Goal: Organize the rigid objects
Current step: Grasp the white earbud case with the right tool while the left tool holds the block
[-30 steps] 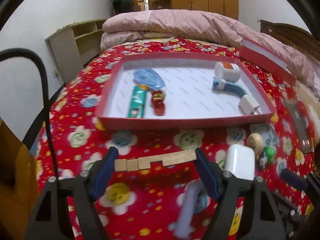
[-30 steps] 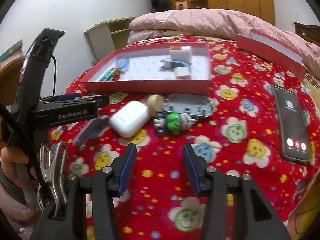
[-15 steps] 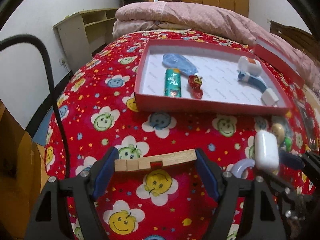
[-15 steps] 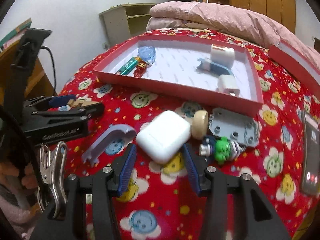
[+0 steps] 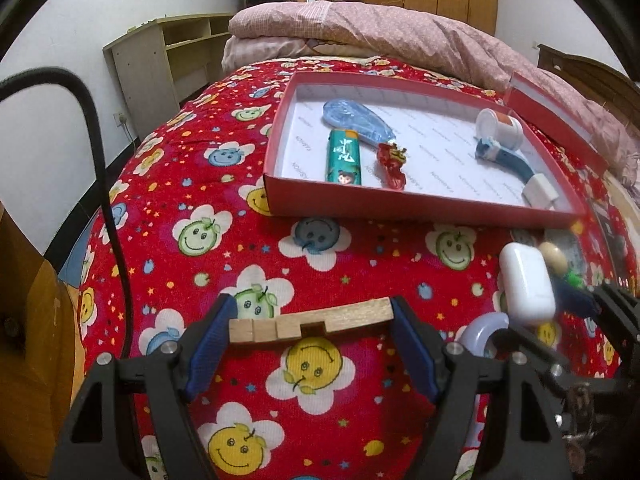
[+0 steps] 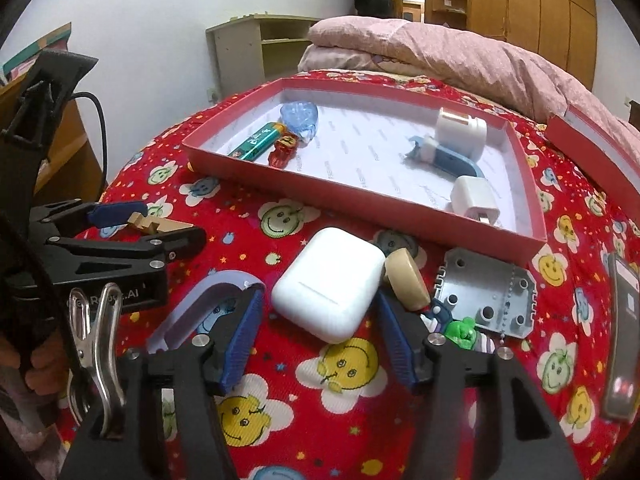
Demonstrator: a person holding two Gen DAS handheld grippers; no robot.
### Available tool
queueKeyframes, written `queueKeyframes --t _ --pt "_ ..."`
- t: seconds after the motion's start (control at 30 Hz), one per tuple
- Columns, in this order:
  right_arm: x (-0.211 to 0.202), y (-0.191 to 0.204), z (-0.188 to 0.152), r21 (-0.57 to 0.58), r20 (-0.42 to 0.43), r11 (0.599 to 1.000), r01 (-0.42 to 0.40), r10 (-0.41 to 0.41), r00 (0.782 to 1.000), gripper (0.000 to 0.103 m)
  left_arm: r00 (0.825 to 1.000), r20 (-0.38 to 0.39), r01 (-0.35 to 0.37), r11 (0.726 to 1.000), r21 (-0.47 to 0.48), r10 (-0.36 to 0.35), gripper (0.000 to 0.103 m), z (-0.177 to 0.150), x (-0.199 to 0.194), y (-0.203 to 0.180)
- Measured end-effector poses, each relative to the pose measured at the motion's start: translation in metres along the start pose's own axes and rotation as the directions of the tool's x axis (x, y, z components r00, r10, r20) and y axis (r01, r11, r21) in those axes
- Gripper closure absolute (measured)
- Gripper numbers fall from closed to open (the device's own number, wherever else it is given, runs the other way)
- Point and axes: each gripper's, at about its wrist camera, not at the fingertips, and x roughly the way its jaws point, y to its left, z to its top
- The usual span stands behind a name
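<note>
My left gripper (image 5: 310,330) is shut on a notched wooden block (image 5: 310,322), held crosswise above the red flowered bedspread, short of the red box tray (image 5: 420,208). In the right wrist view the same block (image 6: 156,224) shows at the left. A white earbud case (image 6: 330,284) lies on the bedspread between the blue pads of my right gripper (image 6: 320,308). Its jaws are opening and the pads stand just beside the case. The tray (image 6: 360,204) holds a green lighter (image 6: 256,142), a red toy, a white jar (image 6: 460,128) and a white charger (image 6: 474,200).
Beside the case lie a lavender curved piece (image 6: 208,296), a beige wheel (image 6: 404,280), a grey plate (image 6: 488,296) and a green figure (image 6: 460,330). A phone (image 6: 624,340) lies at the right edge. The box lid (image 6: 592,148) rests far right, against a pink quilt.
My right gripper has moved forward until the white case sits between its fingers, and its jaws have widened. My left gripper has drawn back to the left with the block.
</note>
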Motion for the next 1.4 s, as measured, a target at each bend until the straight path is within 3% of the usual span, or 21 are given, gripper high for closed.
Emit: queueKeyframes --t 0.1,0.23,0.53,0.8,1.03,1.4 --pt "-0.002 -0.006 -0.002 0.028 0.014 1.000 -0.010 0.010 1.000 0.052 1.000 0.004 -0.002 1.000 0.001 0.002 0.023 -0.001 -0.001 -0.001" --pt "-0.003 -0.010 -0.003 0.050 0.023 0.999 -0.022 0.020 1.000 0.054 1.000 0.009 0.004 1.000 0.006 -0.004 0.023 -0.002 -0.001 0.000" --pt "-0.011 -0.009 -0.008 0.065 0.001 0.998 -0.024 0.024 1.000 0.054 1.000 0.008 0.025 1.000 0.007 -0.025 0.023 -0.002 -0.003 0.002" --pt "-0.008 -0.017 0.003 0.187 -0.013 0.980 -0.062 0.065 0.998 0.053 0.999 0.013 0.031 1.000 0.006 -0.031 0.023 -0.002 -0.003 0.002" --pt "-0.002 -0.003 0.001 0.097 0.000 0.995 0.016 -0.016 1.000 0.053 0.999 0.023 0.034 0.999 0.010 -0.034 0.023 -0.003 -0.003 0.002" --pt "-0.016 -0.009 -0.005 0.116 0.041 0.993 -0.024 0.019 0.999 0.058 0.997 0.064 0.051 0.998 0.028 -0.053 0.023 -0.002 -0.019 -0.004"
